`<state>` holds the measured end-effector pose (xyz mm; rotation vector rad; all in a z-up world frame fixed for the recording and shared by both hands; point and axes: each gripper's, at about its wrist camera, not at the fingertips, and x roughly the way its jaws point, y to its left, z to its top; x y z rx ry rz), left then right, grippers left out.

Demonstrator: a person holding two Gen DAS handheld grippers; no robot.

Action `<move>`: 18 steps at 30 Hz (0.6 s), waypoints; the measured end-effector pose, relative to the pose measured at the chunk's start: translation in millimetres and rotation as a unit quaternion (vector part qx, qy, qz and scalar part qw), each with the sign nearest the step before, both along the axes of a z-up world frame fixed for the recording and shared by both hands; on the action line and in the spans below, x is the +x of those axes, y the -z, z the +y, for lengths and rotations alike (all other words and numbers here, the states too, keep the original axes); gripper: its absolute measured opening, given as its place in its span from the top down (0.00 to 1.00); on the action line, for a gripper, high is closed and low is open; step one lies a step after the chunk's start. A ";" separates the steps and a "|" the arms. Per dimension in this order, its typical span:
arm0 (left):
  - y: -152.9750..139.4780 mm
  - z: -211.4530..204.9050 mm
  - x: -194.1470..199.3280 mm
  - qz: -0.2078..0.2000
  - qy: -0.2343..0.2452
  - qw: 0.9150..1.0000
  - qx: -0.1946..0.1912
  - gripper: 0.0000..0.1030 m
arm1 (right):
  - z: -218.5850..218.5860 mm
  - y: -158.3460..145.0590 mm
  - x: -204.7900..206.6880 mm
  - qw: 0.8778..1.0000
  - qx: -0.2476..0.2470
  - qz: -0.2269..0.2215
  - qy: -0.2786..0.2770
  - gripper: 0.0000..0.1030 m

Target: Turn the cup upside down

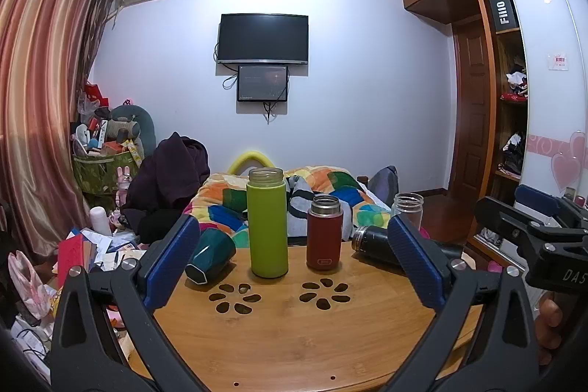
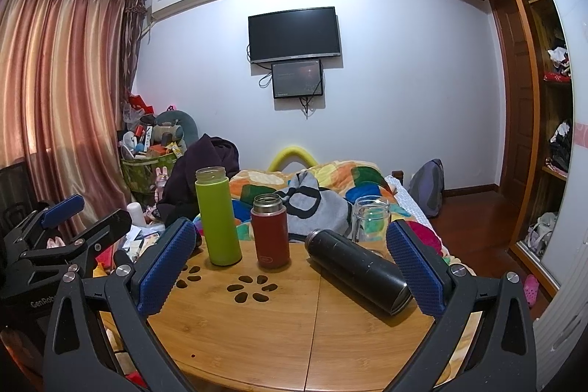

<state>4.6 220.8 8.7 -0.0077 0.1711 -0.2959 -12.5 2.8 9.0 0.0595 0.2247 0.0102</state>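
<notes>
A round wooden table (image 1: 294,337) (image 2: 294,329) carries several cups. A tall green bottle (image 1: 267,222) (image 2: 218,216) and a short red flask (image 1: 325,232) (image 2: 270,231) stand upright with open mouths. A dark teal cup (image 1: 210,256) lies on its side at the left. A black flask (image 1: 371,241) (image 2: 358,270) lies on its side at the right. A clear glass jar (image 1: 407,208) (image 2: 370,221) stands behind it. My left gripper (image 1: 294,263) is open and empty, short of the cups. My right gripper (image 2: 290,267) is open and empty; the black flask lies near its right finger.
A bed with a colourful quilt (image 1: 330,190) lies behind the table. Clutter and papers (image 1: 92,245) fill the floor at the left. A wardrobe (image 1: 507,79) stands at the right. The right gripper's body (image 1: 533,234) shows at the left view's right edge.
</notes>
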 end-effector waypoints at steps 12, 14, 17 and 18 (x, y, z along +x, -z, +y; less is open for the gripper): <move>0.0 -0.6 -0.3 -0.001 0.001 1.000 0.000 0.00 | 1.1 1.7 -0.2 1.000 0.000 0.000 0.000 0.00; -0.1 -0.8 -0.2 0.000 0.001 1.000 0.000 0.00 | 1.3 1.6 -0.2 1.000 0.000 0.000 0.000 0.00; -1.0 0.3 0.1 0.001 0.003 1.000 -0.002 0.00 | 0.5 1.6 0.3 1.000 0.000 0.000 0.000 0.00; -1.1 0.4 0.3 0.001 0.004 1.000 -0.002 0.00 | 0.6 1.6 0.3 1.000 0.000 0.001 -0.001 0.00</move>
